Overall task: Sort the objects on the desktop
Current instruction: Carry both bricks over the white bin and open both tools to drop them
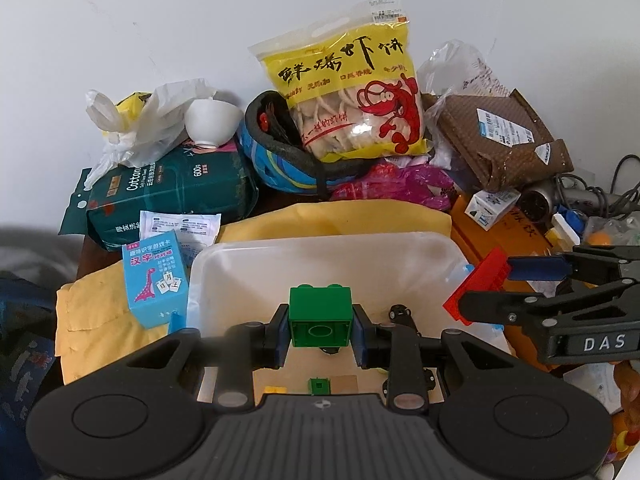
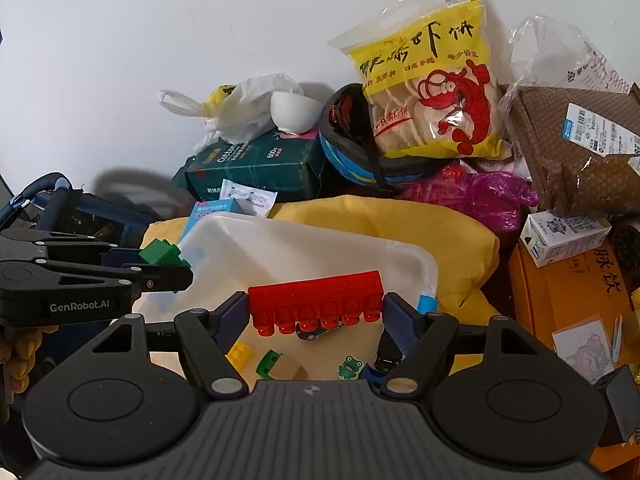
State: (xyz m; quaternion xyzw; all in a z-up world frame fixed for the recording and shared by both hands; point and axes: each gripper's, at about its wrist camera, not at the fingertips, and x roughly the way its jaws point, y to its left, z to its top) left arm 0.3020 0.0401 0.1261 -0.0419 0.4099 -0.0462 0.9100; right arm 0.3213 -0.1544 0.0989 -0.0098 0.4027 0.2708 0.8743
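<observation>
Green block (image 1: 320,316) first: it sits right up close, pinched between the two blue pads of the left gripper (image 1: 320,330). Its open bottom faces the camera and its bumps point away. The pads press on both of its sides, so the left gripper has closed only as far as the block lets it.

Beside it, the right gripper (image 2: 316,306) holds a long red block (image 2: 316,296) by its two ends. The fingers stand wide apart because the block is long. Its row of round bumps points down.

Both blocks hang over a white plastic tub (image 1: 320,248). Down in the tub I can see a small yellow block (image 2: 240,354), another little green piece (image 2: 268,362), a frog sticker (image 2: 350,368) and a tiny toy car (image 2: 314,334).

The tub rests on a yellow cloth (image 1: 340,216). A blue card box (image 1: 156,280) stands just beside the tub. Farther back are a dark green tissue pack (image 1: 176,192), a white bowl (image 1: 212,124), a blue helmet (image 1: 280,160) and a big yellow bag of shrimp chips (image 1: 348,92) leaning on the wall. An orange box (image 2: 560,304) lies off to the right.

I think this is the carrying step: each hand has a block and both are above the tub. Next, each block needs to come low over the tub, then the fingers open so it drops inside and not on the cloth.
</observation>
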